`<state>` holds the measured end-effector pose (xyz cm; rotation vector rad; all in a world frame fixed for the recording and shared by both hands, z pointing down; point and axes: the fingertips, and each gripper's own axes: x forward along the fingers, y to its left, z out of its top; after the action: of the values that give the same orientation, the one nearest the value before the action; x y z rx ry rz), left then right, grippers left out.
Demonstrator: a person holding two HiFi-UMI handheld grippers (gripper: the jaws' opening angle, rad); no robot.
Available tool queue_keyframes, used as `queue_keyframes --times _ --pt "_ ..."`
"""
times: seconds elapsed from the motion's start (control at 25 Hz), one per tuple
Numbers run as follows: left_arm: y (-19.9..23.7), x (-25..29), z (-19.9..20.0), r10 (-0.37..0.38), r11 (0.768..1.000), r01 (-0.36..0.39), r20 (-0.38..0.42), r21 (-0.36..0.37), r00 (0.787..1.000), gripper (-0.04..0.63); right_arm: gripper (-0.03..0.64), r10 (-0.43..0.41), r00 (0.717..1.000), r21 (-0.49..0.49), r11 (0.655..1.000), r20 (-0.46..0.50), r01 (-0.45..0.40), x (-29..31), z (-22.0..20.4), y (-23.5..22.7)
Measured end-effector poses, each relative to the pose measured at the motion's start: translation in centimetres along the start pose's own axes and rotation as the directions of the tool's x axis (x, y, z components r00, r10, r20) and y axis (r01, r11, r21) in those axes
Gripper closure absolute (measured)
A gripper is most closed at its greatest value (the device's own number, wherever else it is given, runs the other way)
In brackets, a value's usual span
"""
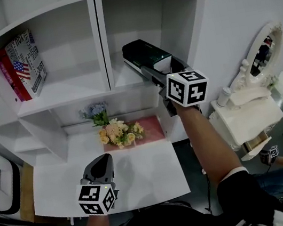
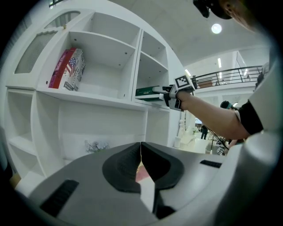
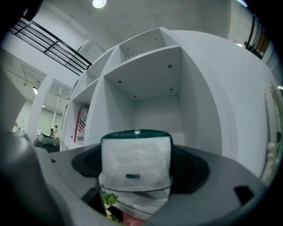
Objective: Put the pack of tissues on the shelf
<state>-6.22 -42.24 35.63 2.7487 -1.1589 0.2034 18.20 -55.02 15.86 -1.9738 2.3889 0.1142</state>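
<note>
As right tongs (image 3: 136, 183) pinch tissues (image 3: 135, 156), left tongs (image 2: 141, 152) closed.

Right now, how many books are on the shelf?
2, side by side in the left compartment of the shelf: a red book and a flag-printed book beside it. Thinner ones may be hidden between them.

- Looks like a mock home corner: white shelf (image 1: 73, 92), books (image 1: 22, 66) upper left, flowers (image 1: 118, 132) centre, ornate mirror (image 1: 262, 56) right.
- Big hall around it: balcony railing (image 2: 225, 75), ceiling lamp (image 2: 216, 28) upper right.
</note>
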Motion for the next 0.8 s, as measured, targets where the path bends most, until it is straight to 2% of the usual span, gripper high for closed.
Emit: queue_keyframes --times 0.32,0.8 --pt "-0.2 -0.3 -0.9 -0.006 1.0 0.006 -0.008 -0.013 1.0 0.58 0.179 -0.031 0.998 -0.022 0.999 -0.054 0.029 3.4 0.3 -0.5" --pt "-0.8 -0.7 -1.3 -0.028 1.0 0.028 -0.014 -0.008 1.0 0.58 0.178 -0.058 0.993 -0.074 0.996 -0.104 0.05 4.5 -0.7 0.4"
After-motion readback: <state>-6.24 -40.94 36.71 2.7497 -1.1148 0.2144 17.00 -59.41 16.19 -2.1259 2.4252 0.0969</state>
